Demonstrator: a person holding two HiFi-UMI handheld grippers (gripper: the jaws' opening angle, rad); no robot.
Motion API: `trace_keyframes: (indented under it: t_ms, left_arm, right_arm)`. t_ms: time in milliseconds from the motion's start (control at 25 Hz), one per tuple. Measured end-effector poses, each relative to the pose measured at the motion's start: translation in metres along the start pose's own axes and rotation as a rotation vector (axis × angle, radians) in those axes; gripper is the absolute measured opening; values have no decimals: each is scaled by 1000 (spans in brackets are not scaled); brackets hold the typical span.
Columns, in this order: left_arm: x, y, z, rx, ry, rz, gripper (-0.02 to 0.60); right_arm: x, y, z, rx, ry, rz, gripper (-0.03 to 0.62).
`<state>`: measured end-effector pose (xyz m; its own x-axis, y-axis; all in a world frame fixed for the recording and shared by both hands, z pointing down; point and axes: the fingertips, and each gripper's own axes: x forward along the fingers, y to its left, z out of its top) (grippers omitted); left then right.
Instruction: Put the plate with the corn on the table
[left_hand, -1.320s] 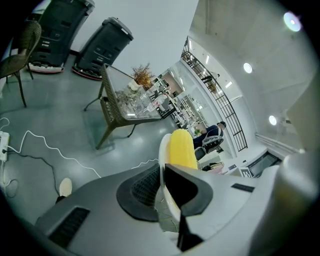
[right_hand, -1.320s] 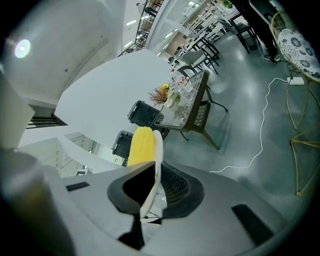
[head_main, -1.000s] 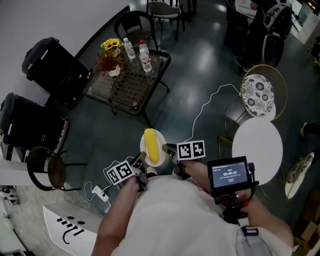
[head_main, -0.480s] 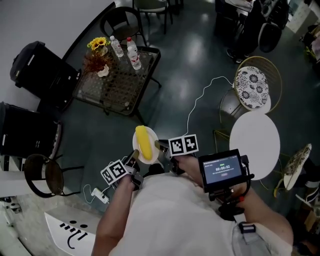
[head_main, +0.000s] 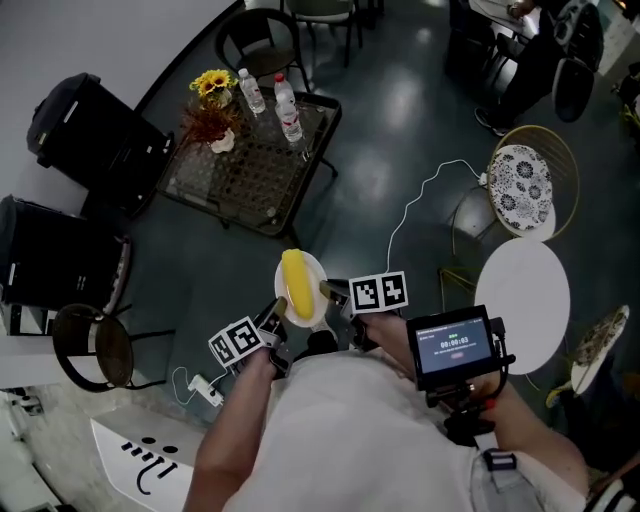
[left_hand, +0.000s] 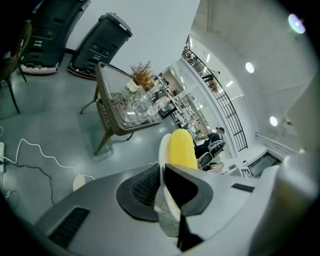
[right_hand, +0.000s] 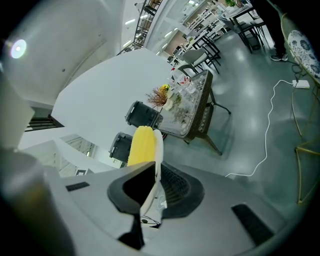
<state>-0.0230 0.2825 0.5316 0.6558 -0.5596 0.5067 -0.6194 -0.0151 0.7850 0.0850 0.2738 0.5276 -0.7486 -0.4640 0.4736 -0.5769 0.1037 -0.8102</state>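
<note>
claws first: left gripper (head_main: 279, 313) and right gripper (head_main: 329, 292) each pinch an opposite rim. well short of the table (head_main: 262, 190), the plate (head_main: 312, 268) hangs in the air, corn (head_main: 296, 286) lying loose on it. looks stiff, light, breakable; corn could roll, so rim grips, level.

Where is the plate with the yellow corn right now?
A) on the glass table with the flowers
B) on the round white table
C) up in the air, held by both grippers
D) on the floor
C: the plate with the corn is off every surface, its rim pinched by the left gripper on one side and the right gripper on the other, short of the glass table.
</note>
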Motion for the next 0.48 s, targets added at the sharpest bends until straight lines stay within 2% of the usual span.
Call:
trace_keyframes:
  t_ms: [480]
  left_arm:
    - [15,21,30,-19,18,12,35]
  right_arm:
    - [34,-4,21,9,16,-20,43]
